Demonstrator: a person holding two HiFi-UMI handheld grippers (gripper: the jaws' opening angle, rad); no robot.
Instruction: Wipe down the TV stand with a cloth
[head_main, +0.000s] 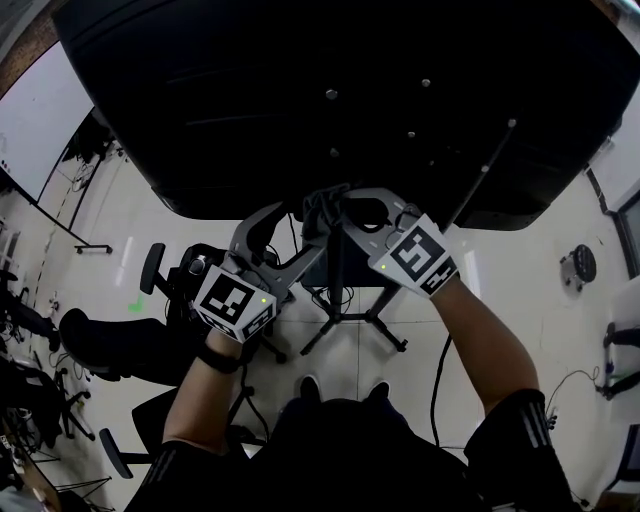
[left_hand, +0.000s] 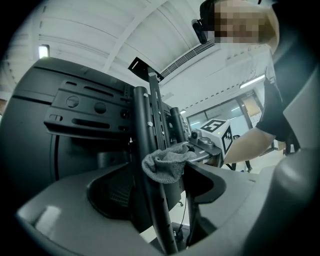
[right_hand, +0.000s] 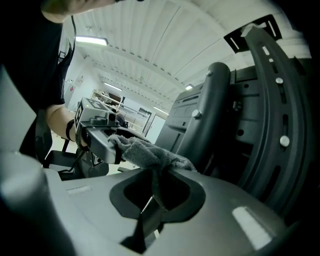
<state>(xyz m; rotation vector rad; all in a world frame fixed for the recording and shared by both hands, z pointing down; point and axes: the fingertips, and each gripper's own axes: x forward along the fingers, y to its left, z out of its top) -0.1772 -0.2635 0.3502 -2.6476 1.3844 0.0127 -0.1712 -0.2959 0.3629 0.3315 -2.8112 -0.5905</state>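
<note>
— Where was the cloth?

— The grey cloth (left_hand: 164, 167) was bunched against a black upright pole (left_hand: 142, 125) of the TV stand (head_main: 338, 285), just below the back of the TV (head_main: 330, 90). The head view showed only a dark wad there. The two gripper views showed its knit.

— And the tools?

— The right tool (head_main: 345, 212) had its jaws closed on one end of the cloth, which was plain only in its own view. The left tool (head_main: 312, 232) had its jaws apart, with the pole and the wad between them. The right gripper view showed its tip touching the cloth.

— Anything farther out?

— Only the head view showed the pale floor (head_main: 520, 300) and a black chair (head_main: 120, 345) at the left.
</note>
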